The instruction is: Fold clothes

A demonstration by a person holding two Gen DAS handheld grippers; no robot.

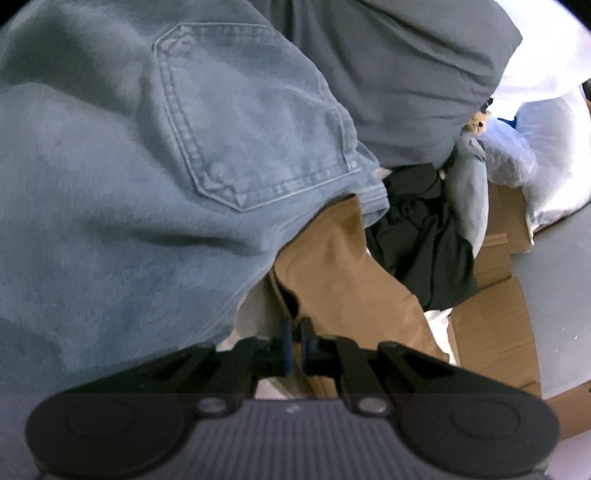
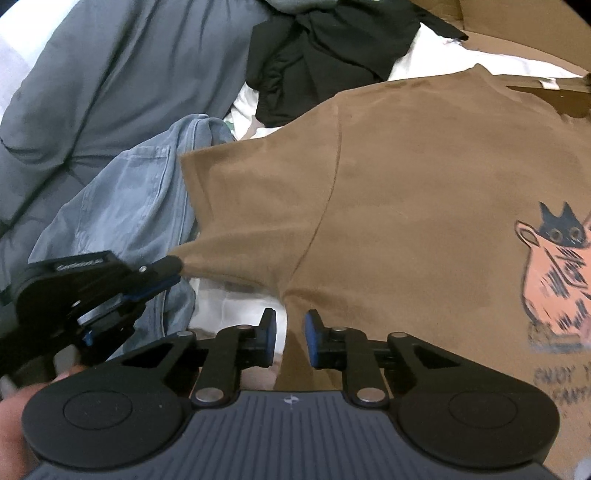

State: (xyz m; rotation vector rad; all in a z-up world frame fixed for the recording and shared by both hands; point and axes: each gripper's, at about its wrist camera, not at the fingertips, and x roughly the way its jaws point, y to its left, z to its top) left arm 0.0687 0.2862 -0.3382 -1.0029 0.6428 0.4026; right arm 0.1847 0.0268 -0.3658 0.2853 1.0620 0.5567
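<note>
The brown T-shirt [image 2: 406, 192] lies spread over flattened cardboard [image 2: 517, 33], its printed cat-in-a-pot picture [image 2: 557, 273] at the right edge of the right wrist view and one short sleeve reaching out to the left. At that sleeve's corner the left hand-held gripper [image 2: 173, 271] comes in from the lower left, its jaws pressed together on the brown cloth — the hem bunches into a point where it is pinched. In the left wrist view the same gripper [image 1: 294, 341] shows its blue pads nearly touching, with a fold of brown fabric [image 1: 343, 266] running away from the tips; how much cloth sits between them is hard to make out there. The right hand-held gripper [image 2: 290, 332] hangs over the shirt's underarm edge with its jaws narrowed but still apart — the edge of the brown cloth and a strip of white fabric [image 2: 229, 306] show in the gap, and the pads do not clearly press on anything. A pair of light blue jeans [image 1: 147, 177], back pocket up, fills the left of the left wrist view and lies just beside the shirt's sleeve. Beyond them are a crumpled black garment [image 2: 317, 55] and a grey quilted cover [image 2: 122, 74]. A person's fingers [image 2: 14, 410] show at the lower left.
</note>
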